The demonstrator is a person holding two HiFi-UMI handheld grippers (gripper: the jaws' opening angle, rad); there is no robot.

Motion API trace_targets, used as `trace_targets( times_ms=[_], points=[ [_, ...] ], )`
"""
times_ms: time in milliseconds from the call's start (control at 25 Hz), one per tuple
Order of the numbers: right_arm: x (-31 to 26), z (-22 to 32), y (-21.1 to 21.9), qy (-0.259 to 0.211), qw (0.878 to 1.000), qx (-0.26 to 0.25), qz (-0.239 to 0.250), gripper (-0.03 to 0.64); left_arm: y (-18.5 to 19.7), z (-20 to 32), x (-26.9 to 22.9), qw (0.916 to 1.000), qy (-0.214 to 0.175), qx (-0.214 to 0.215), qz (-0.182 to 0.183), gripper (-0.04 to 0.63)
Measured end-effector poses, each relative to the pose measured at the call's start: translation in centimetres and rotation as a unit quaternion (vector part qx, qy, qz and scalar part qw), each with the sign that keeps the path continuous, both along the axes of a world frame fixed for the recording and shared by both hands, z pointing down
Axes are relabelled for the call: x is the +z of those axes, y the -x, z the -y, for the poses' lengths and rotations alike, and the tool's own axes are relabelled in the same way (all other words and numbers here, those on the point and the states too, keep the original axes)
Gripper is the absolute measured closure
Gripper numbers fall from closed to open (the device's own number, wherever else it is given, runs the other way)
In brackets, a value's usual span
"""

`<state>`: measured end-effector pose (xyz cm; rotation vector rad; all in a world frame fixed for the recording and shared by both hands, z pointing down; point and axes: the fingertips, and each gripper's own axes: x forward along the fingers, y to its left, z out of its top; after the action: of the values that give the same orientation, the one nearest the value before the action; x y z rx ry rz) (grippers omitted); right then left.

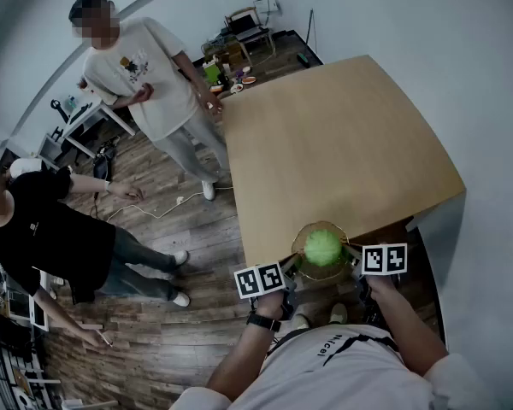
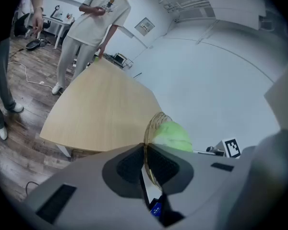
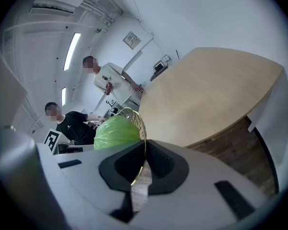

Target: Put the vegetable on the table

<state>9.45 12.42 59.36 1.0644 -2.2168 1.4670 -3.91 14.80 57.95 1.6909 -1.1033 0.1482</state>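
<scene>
A round green cabbage (image 1: 322,246) lies in a shallow wire basket (image 1: 301,237), held over the near edge of the bare wooden table (image 1: 342,143). My left gripper (image 1: 284,273) is shut on the basket's left rim and my right gripper (image 1: 356,266) on its right rim. In the left gripper view the basket's rim (image 2: 149,133) runs between the closed jaws of my left gripper (image 2: 145,150), with the cabbage (image 2: 173,135) just beyond. The right gripper view shows the same: the rim (image 3: 140,123) is pinched in my right gripper (image 3: 145,147), and the cabbage (image 3: 116,132) bulges to the left.
Two people stand on the wood floor left of the table, one in a white shirt (image 1: 145,75) at its far corner, one in black (image 1: 51,237) nearer. A white cable (image 1: 150,210) lies on the floor. Small items and a desk (image 1: 231,67) crowd the far end.
</scene>
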Motion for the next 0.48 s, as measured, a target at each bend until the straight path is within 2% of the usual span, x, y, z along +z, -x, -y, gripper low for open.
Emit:
trace_targets(
  times_ms=[480],
  points=[
    [1.2, 0.7, -2.0, 0.010, 1.000, -0.008, 0.009, 0.593, -2.1, 0.5, 0.8, 0.9999, 0.004, -0.011, 0.005, 0.563]
  ],
)
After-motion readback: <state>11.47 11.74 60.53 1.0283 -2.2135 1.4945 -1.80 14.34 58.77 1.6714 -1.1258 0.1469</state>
